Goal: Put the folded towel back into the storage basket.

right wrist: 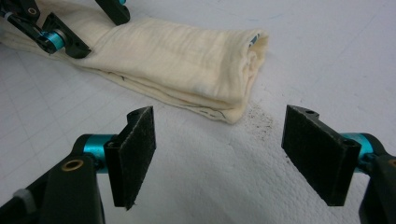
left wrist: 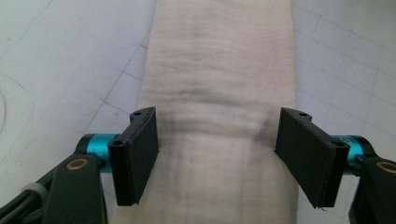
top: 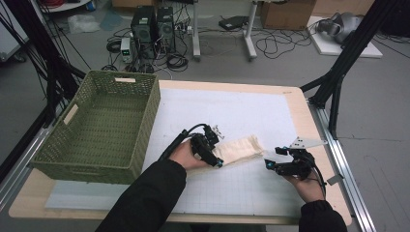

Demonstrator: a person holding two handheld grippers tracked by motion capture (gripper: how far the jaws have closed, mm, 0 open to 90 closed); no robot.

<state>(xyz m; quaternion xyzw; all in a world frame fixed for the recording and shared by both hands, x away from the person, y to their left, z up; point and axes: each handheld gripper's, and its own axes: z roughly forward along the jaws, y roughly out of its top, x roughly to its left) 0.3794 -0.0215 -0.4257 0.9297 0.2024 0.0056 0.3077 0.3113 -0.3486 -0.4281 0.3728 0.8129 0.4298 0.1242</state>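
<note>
A folded cream cloth (top: pixel 240 147) lies as a long roll on the white gridded mat (top: pixel 232 108). My left gripper (top: pixel 217 150) hangs over the cloth's left end, open. In the left gripper view the cloth (left wrist: pixel 219 70) runs lengthwise between and under the two pads (left wrist: pixel 140 149), which stand apart at its edges without pressing on it. My right gripper (top: pixel 273 158) is open just past the cloth's right end. The right gripper view has the folded end (right wrist: pixel 233 79) a little ahead of that gripper (right wrist: pixel 219 154), with bare mat between its pads, and the left gripper (right wrist: pixel 91 28) farther off.
A green woven basket (top: pixel 151 108) with nothing inside stands at the left of the table, close to the left forearm. The mat has dark specks (right wrist: pixel 261 121) by the cloth's end. The table's right edge (top: pixel 314 140) lies near the right hand.
</note>
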